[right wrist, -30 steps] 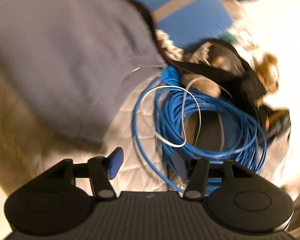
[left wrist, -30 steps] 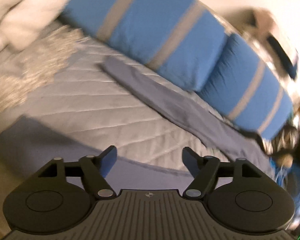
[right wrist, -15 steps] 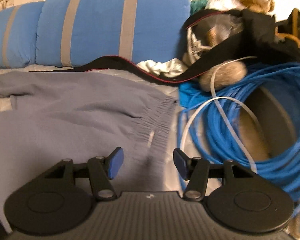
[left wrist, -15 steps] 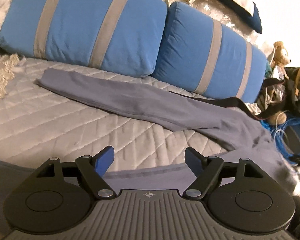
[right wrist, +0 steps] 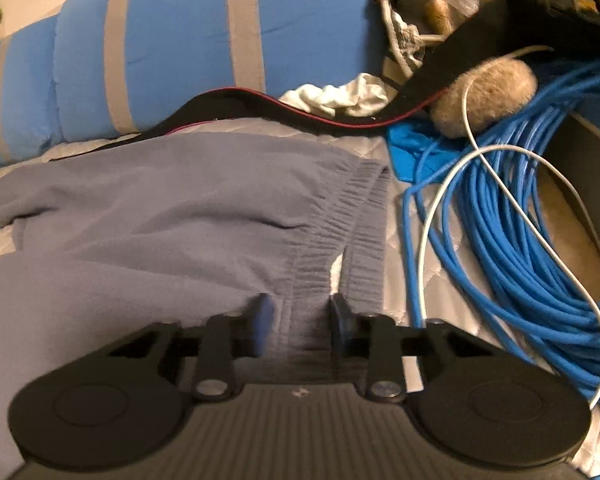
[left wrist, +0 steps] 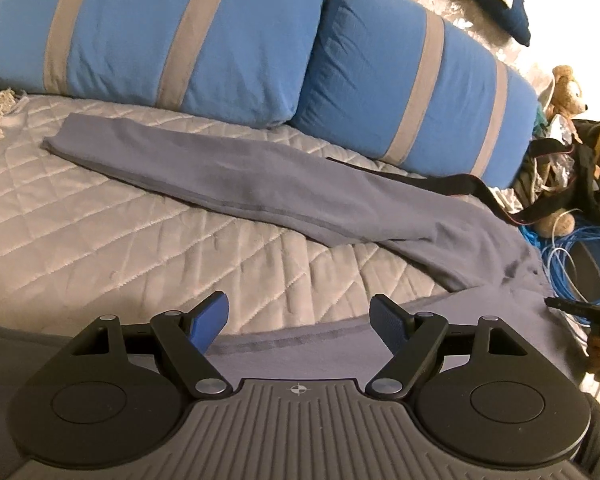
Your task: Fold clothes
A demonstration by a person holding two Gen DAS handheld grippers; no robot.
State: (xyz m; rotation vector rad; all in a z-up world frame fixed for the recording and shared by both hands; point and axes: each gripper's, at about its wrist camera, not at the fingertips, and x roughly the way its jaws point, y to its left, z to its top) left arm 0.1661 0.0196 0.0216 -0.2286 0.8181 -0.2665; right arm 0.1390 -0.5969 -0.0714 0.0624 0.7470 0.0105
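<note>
Trousers (right wrist: 160, 216) flat on bed (left wrist: 100, 224); right gripper (right wrist: 300, 320) fingers closing astride waistband, so seat deep for both layers; left gripper (left wrist: 300, 316) wide, empty, over near leg hem.

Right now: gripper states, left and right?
Left gripper: open, nothing between the jaws.
Right gripper: jaws closing, waistband of the grey pants between them; firm grip can't be told.

My left black two-finger tool (left wrist: 298, 322) with blue pads is angled downward, jaws standing wide apart, nothing between them and both pads clear of any contact. My right black two-finger tool (right wrist: 300, 324) is likewise angled downward; its jaws are closing, with grey ribbed fabric gathered between the pads.
</note>
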